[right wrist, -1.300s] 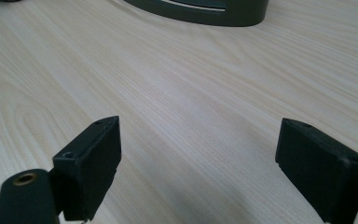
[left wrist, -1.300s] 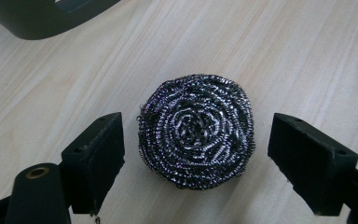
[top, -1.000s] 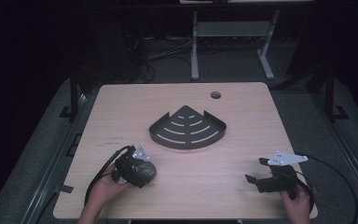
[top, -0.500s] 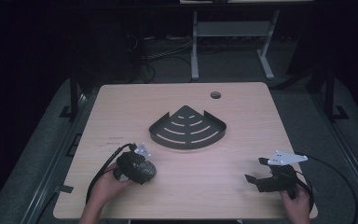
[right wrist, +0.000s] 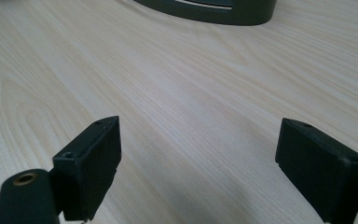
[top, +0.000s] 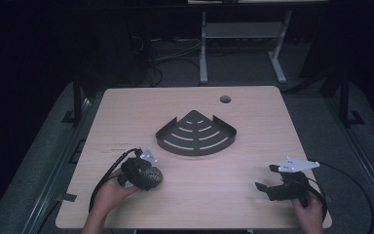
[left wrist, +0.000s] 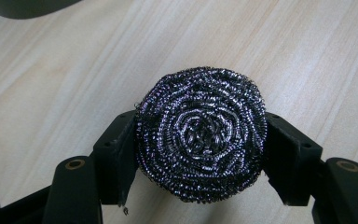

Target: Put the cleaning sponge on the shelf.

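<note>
A round, dark steel-wool scourer [left wrist: 200, 135] rests on the wooden table near its front left [top: 154, 174]. My left gripper [left wrist: 201, 142] has just been closing, and its two pads now press on the scourer's sides; in the high view the left gripper [top: 148, 179] is held low over the table by a hand. My right gripper [top: 265, 178] stays at the front right, open, with only bare wood between its jaws [right wrist: 205, 158].
A black fan-shaped slotted corner tray [top: 196, 134] sits at the table's middle; its rim shows at the top of the right gripper view [right wrist: 214, 11]. A small round hole [top: 225, 99] lies near the far edge. Cables trail from both grippers.
The left gripper has drawn in around the scourer and shifted slightly. The right hand and gripper have not moved.
</note>
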The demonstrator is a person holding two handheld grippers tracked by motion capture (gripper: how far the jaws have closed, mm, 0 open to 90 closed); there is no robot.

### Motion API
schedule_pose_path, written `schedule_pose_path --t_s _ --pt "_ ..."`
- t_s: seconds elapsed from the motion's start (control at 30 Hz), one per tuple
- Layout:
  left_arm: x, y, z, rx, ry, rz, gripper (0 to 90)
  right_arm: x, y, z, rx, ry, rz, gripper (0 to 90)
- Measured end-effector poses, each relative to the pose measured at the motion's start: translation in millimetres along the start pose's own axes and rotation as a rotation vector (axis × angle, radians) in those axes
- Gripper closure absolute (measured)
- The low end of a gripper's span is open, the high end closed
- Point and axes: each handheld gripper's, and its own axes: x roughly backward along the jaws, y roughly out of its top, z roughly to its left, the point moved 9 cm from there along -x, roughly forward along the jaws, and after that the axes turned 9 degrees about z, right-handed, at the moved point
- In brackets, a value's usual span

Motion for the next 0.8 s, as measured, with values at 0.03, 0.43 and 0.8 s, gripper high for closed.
schedule_pose_path --t_s 0.03,0.43,0.8 --pt "2.7 1.8 1.1 0.001 0.002 -0.002 33.5 -0.4 0.1 0.4 0.003 0.001 0.002 13.8" --pt "14.6 23.6 2.2 -0.022 -0.001 0.002 33.4 -1.3 0.6 1.6 0.005 0.004 0.005 13.8" --pt "19.6 45.3 4.9 -0.041 -0.016 0.024 33.3 -0.3 0.8 0.1 0.007 -0.001 0.001 13.8"
